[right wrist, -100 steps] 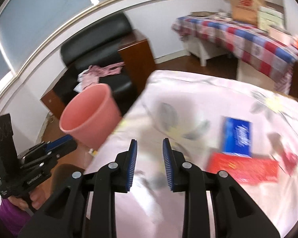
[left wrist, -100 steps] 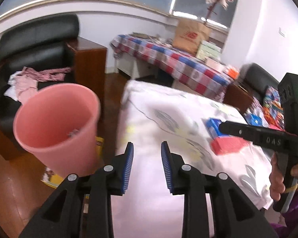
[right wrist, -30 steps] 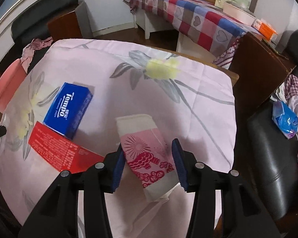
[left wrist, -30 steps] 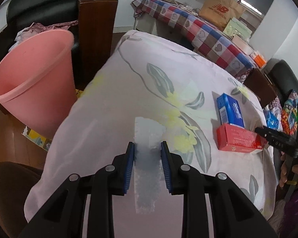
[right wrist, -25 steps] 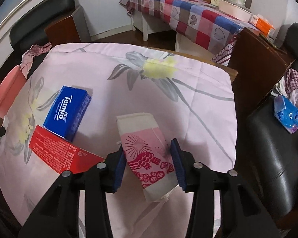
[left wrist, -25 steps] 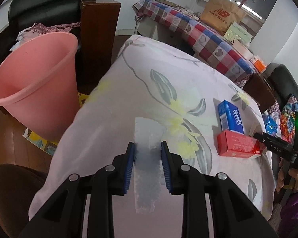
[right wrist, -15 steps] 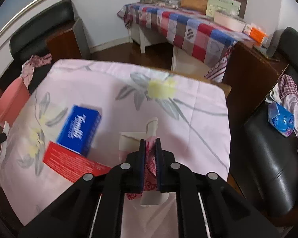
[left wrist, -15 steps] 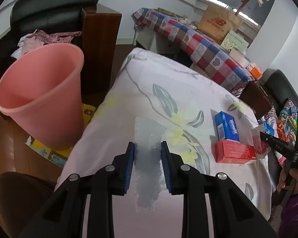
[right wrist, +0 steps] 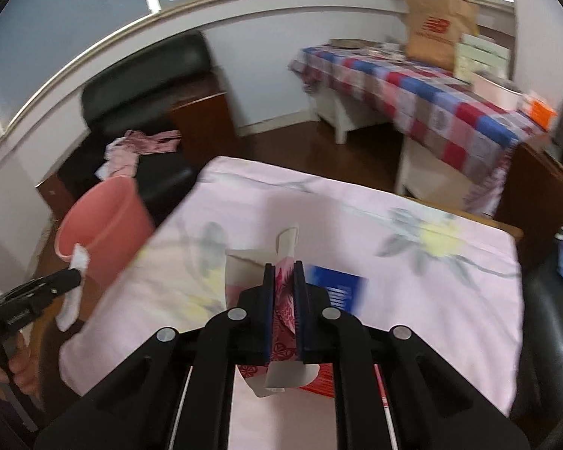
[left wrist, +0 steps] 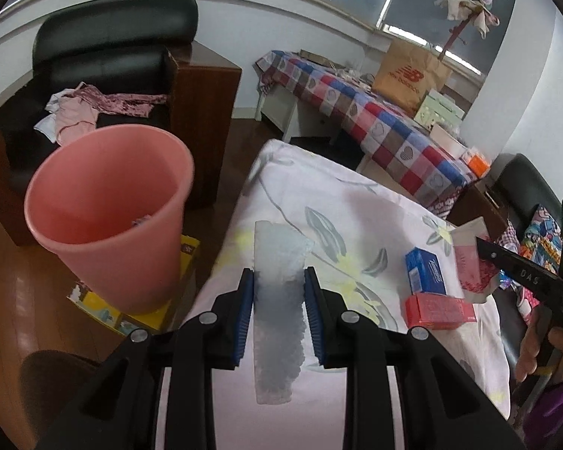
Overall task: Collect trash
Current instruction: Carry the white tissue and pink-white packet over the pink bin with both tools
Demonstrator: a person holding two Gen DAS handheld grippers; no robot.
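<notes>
We had both tongs loaded above the pink flowered tablecloth (left wrist: 341,202). Our left gripper (left wrist: 279,292) clamped a translucent whitish plastic wrapper (left wrist: 277,281) across its middle; it looked limp and featherlight, liable to slip. Our right gripper (right wrist: 283,288) pinched a pink-and-white patterned paper packet (right wrist: 281,292) nearly flat, so it crushed easily. The round pink plastic bin (left wrist: 109,221) stood beside the table's left edge, ready.
</notes>
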